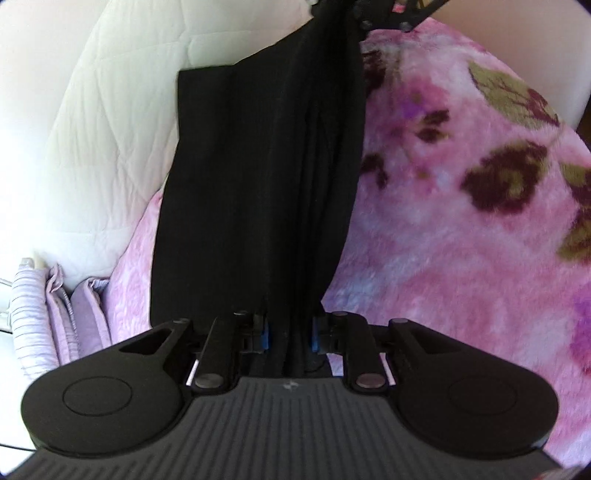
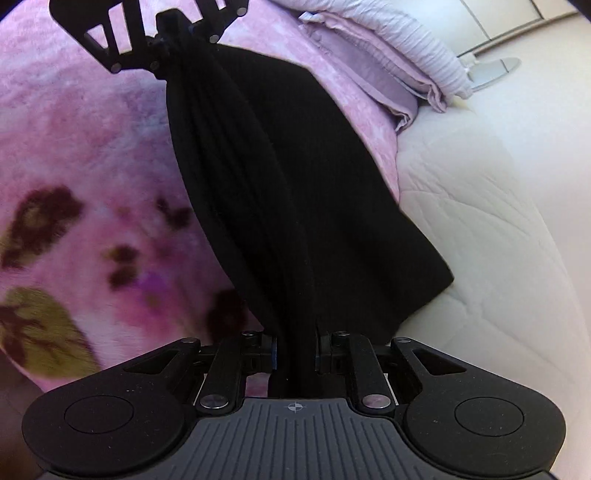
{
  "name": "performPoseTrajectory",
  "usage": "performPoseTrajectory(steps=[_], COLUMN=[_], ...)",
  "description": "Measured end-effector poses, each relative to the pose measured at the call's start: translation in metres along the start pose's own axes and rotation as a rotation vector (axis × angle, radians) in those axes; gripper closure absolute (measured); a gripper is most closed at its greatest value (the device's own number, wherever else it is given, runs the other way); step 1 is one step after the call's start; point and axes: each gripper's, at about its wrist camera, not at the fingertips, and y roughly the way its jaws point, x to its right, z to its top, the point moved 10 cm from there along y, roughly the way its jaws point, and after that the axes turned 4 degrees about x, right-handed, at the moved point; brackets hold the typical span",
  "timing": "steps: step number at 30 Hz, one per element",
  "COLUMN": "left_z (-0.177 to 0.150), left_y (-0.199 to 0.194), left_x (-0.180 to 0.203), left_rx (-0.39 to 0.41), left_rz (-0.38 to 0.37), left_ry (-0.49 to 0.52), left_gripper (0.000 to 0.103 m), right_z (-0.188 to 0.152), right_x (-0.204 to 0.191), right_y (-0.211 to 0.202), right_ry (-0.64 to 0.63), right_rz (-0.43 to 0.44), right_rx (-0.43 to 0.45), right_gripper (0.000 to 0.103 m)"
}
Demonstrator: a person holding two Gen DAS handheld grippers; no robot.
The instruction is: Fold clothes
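Spread beneath everything: a pink floral blanket beside a white quilted mattress, with a folded stack of lilac bedding at the edge. Stretched in the air between the 2 tools, above the blanket and the mattress border: a black garment, bunched into long pleats at each end and hanging in a loose flap to 1 side. Pinching 1 bunched end, the left gripper; pinching the opposite end, the right gripper, jaws of both pressed onto the cloth. Judged as the carry-and-lay step of a fold, not yet set down. Called for next, probably: lowering both ends together, keeping the cloth taut so the hanging flap lands flat rather than doubled under. Shown only from the left wrist: the flap's squared corner against the mattress. Shown only from the right wrist: the opposing tool's open frame and pale flooring past the bedding.
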Motion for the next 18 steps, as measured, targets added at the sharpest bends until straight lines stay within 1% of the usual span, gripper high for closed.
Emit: performPoseTrajectory(steps=[4,6,8,9,10,11,12,13,15,16,18], left_z=[-0.008,-0.004,-0.002,-0.003,-0.003,-0.007,-0.008,-0.011,-0.012,-0.013,-0.011], left_y=[0.003,0.008,0.001,-0.002,-0.005,-0.011,-0.018,-0.028,-0.045,-0.053,-0.042], left_x=[-0.01,0.0,0.005,0.008,0.011,0.011,0.011,0.008,-0.012,-0.023,-0.056], left_rx=[-0.03,-0.035,-0.031,-0.03,-0.028,-0.028,-0.019,-0.007,0.03,0.047,0.031], left_rz=[-0.003,-0.041,-0.075,-0.094,-0.114,-0.139,-0.175,-0.213,-0.213,-0.211,-0.14], left_ry=[-0.035,-0.007,0.018,0.024,0.03,0.018,-0.01,-0.043,-0.104,-0.135,-0.194], left_gripper=[0.086,0.085,0.08,0.077,0.074,0.072,0.072,0.072,0.071,0.071,0.071], right_z=[0.011,0.011,0.004,0.001,-0.001,-0.004,-0.007,-0.008,-0.007,-0.005,-0.001], right_x=[-0.004,-0.008,-0.013,-0.016,-0.017,-0.018,-0.018,-0.016,-0.005,0.006,0.031], right_y=[-0.007,0.0,0.006,0.008,0.005,-0.002,-0.009,-0.02,-0.039,-0.048,-0.065], right_ry=[0.04,0.047,0.022,0.002,-0.008,0.002,0.016,0.044,0.116,0.149,0.213], right_rz=[0.012,0.028,0.055,0.072,0.086,0.108,0.131,0.144,0.171,0.155,0.104], right_rx=[0.018,0.003,-0.017,-0.024,-0.024,-0.031,-0.04,-0.043,-0.019,0.002,0.043], right_gripper=[0.088,0.088,0.087,0.084,0.076,0.066,0.059,0.048,0.047,0.047,0.047])
